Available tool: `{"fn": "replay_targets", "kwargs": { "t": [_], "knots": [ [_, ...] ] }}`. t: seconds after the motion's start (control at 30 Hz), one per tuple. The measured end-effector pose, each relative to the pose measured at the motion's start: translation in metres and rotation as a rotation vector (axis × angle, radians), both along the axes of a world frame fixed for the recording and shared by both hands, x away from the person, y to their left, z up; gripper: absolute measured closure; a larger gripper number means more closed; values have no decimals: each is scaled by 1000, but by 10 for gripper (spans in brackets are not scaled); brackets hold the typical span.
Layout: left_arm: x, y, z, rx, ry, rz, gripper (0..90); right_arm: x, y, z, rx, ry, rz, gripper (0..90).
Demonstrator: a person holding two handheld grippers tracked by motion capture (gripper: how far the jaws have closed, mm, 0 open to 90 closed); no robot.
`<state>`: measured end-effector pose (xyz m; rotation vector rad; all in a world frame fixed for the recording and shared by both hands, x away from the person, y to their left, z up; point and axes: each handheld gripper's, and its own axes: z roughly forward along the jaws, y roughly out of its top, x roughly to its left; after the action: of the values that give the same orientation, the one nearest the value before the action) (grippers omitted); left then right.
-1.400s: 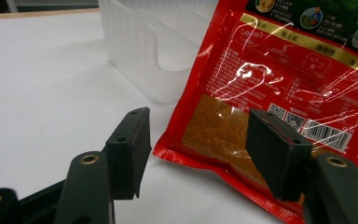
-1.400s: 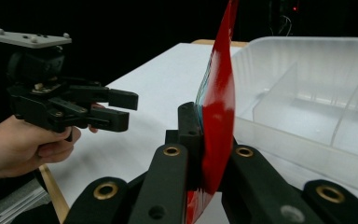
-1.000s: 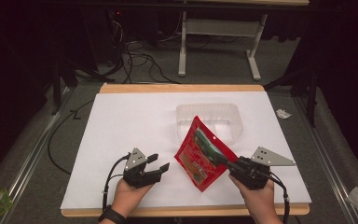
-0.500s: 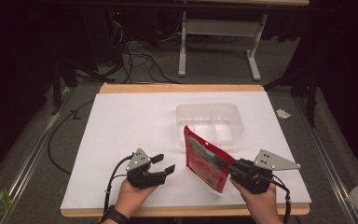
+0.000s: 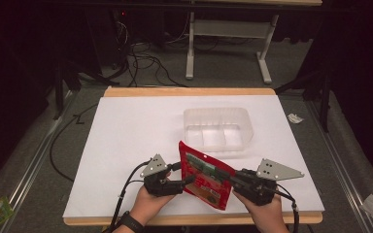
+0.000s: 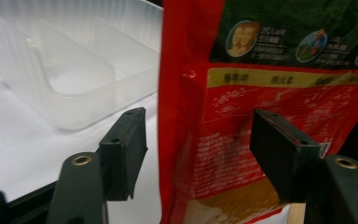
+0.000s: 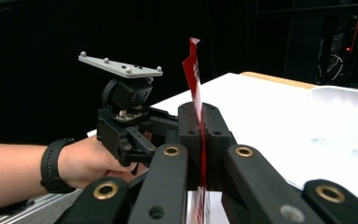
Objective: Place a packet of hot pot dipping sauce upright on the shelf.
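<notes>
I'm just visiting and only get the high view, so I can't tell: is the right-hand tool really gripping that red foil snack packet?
Observer: Yes. In the right gripper view the right gripper has its jaws shut flat on the red foil snack packet, which is seen edge-on as a thin strip between them.
Operator: And the left one?
Observer: The left gripper view shows the left gripper open, its jaws having just been opening. The packet's edge sits between them, with a clear gap beside one pad.
Operator: Is anything printed on the packet?
Observer: There is a yellow band of text with small round pictures above it, on a dark green top. It is too blurred to read.
</notes>
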<state>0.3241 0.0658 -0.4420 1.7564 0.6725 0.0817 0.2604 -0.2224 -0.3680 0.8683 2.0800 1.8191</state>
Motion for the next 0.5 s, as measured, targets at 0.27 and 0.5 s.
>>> {"fn": "replay_targets", "kwargs": {
  "t": [0.27,0.5],
  "knots": [
    [-1,-2,0,0,3,9,570,3,-6,-4,-1,9,-28,897],
    [-3,0,-2,3,-10,18,765,6,-11,-9,-2,8,-65,894]
  ]
}}
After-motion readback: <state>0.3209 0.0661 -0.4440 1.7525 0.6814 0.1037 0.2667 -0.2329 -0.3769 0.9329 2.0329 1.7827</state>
